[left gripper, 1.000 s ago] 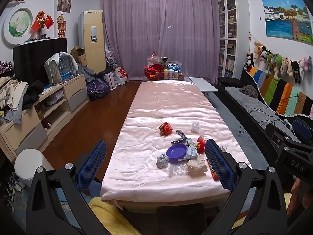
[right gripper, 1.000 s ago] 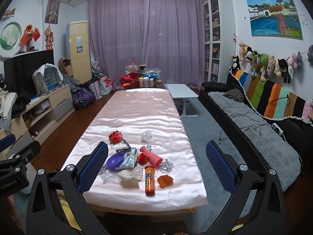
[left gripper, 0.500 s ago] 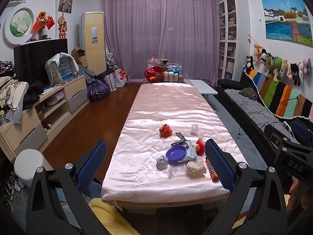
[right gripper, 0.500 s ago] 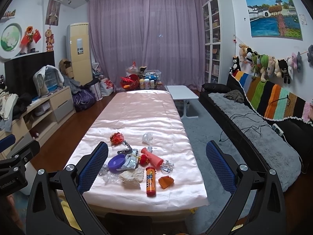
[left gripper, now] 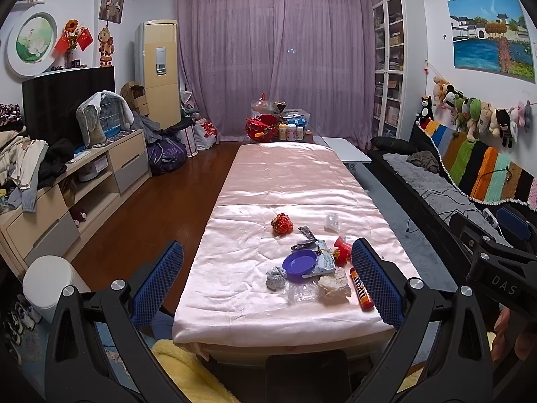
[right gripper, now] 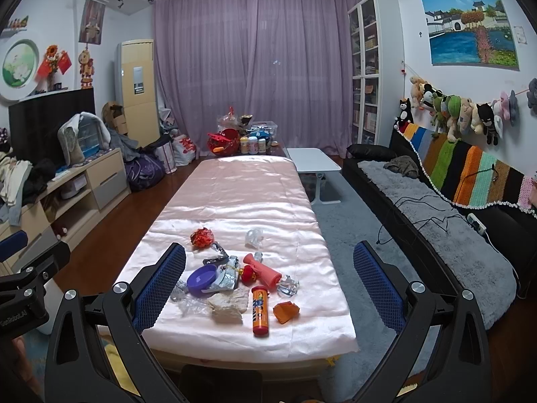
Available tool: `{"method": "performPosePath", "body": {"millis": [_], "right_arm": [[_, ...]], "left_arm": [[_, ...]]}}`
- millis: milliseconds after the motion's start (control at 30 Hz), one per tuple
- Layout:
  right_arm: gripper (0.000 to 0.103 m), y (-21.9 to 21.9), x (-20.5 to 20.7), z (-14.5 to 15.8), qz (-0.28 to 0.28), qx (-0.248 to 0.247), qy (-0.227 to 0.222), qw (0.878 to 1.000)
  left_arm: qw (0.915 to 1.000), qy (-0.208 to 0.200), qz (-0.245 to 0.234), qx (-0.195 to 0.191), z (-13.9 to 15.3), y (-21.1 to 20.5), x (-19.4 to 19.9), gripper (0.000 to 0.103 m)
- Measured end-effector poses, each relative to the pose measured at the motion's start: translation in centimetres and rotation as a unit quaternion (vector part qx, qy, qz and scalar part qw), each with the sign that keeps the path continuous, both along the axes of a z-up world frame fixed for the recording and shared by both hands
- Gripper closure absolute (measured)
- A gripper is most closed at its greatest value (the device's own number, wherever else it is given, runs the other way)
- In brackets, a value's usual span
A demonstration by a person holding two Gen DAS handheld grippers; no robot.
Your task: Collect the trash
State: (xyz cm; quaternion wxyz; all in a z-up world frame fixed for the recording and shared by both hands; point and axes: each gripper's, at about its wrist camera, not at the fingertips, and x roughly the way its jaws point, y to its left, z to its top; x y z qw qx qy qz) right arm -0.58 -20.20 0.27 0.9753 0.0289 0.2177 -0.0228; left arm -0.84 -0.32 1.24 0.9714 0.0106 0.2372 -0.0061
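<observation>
Both tools hang short of the near end of the long table (right gripper: 235, 181), above its height, and neither touches anything. The left gripper (left gripper: 266, 283) is released, its blue pads spread wide with nothing between them. The right gripper (right gripper: 268, 287) is likewise released and empty.

Open room: ahead of the left gripper's left pad lies bare pink cloth out to the table's left edge, then wood floor (left gripper: 134, 221). Ahead of the right gripper's right pad the cloth ends at the right edge, with grey rug (right gripper: 349, 235) beyond. The far half of the table is bare up to a cluster of bottles at the far end.

The trash (right gripper: 235, 278) sits in a loose heap on the near half of the table, directly ahead of and between both grippers.

View differences: the right wrist view shows an orange scrap (right gripper: 286, 312) and a clear plastic piece just right of the orange tube (right gripper: 260, 312); the left view hides these behind its right pad. The left view shows a grey crumpled ball (left gripper: 276, 278) left of the purple dish (left gripper: 299, 263); the right view's left pad covers most of it.

Appearance: the heap includes a red crumpled wad (right gripper: 202, 237) at its far-left, a pink tube (right gripper: 261, 270), silver wrappers, a beige crumpled wad (right gripper: 226, 305) and clear film.
</observation>
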Motion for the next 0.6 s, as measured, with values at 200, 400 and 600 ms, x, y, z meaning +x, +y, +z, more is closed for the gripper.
{"method": "performPosePath", "body": {"millis": [200, 400, 600], "right_arm": [[0.003, -0.04, -0.01, -0.02, 0.000, 0.000, -0.001, 1.000], [0.003, 0.03, -0.01, 0.02, -0.001, 0.000, -0.001, 1.000], [0.003, -0.03, -0.02, -0.05, 0.000, 0.001, -0.002, 1.000]], "left_arm": [[1.0000, 0.000, 0.000, 0.000, -0.01, -0.01, -0.03, 0.008], [1.0000, 0.000, 0.000, 0.000, -0.02, 0.01, -0.01, 0.008], [1.0000, 0.000, 0.000, 0.000, -0.06, 0.04, -0.01, 0.008]]}}
